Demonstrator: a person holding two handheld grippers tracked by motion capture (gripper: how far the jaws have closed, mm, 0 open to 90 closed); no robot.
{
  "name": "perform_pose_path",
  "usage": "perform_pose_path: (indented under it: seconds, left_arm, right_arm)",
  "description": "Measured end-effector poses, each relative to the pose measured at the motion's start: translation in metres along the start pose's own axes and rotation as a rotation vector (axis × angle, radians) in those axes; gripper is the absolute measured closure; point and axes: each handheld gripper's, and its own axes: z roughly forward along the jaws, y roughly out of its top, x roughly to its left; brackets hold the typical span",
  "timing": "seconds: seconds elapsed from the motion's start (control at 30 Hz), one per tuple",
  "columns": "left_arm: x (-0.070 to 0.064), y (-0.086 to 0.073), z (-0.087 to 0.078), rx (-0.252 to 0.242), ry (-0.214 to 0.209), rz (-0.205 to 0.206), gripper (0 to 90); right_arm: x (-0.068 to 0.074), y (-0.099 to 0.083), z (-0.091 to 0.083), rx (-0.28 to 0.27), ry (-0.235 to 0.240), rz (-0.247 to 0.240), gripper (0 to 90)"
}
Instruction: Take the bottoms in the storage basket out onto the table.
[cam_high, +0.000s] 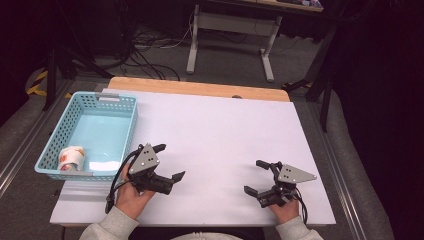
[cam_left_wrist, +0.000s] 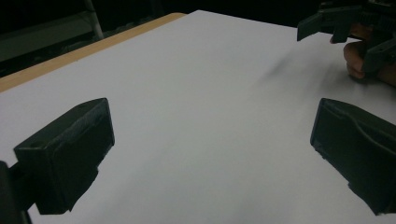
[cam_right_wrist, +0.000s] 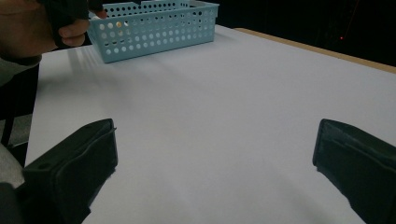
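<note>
Both grippers, left (cam_high: 167, 161) and right (cam_high: 256, 176), have fingers spread wide, holding nothing. The cup (cam_high: 71, 158) already lies in the basket (cam_high: 127, 127), beyond the left fingers. Nothing seems left on the desk (cam_high: 225, 130).

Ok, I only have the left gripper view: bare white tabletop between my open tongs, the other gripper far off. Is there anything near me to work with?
Observer: Yes. A blue basket sits on the table at its left side, just beyond the left tongs.
Operator: Anything in it?
Observer: One small white and orange item, lying in the basket's near left corner.
Operator: And the right tongs, are they carrying something?
Observer: No. The right tongs are open with nothing between them, low over the table near the person's edge.
</note>
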Motion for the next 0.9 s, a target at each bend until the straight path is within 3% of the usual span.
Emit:
perform_pose_path:
  seconds: [0.37,0.9]
  left_arm:
    - [0.003,0.009,-0.011,0.029,0.011,0.028,0.6]
    - [0.008,0.02,-0.021,0.038,0.014,0.028,0.3]
  right_arm:
    - [0.0,0.0,0.001,0.013,0.0,0.003,0.6]
    - [0.0,0.0,0.002,0.012,0.002,0.003,0.6]
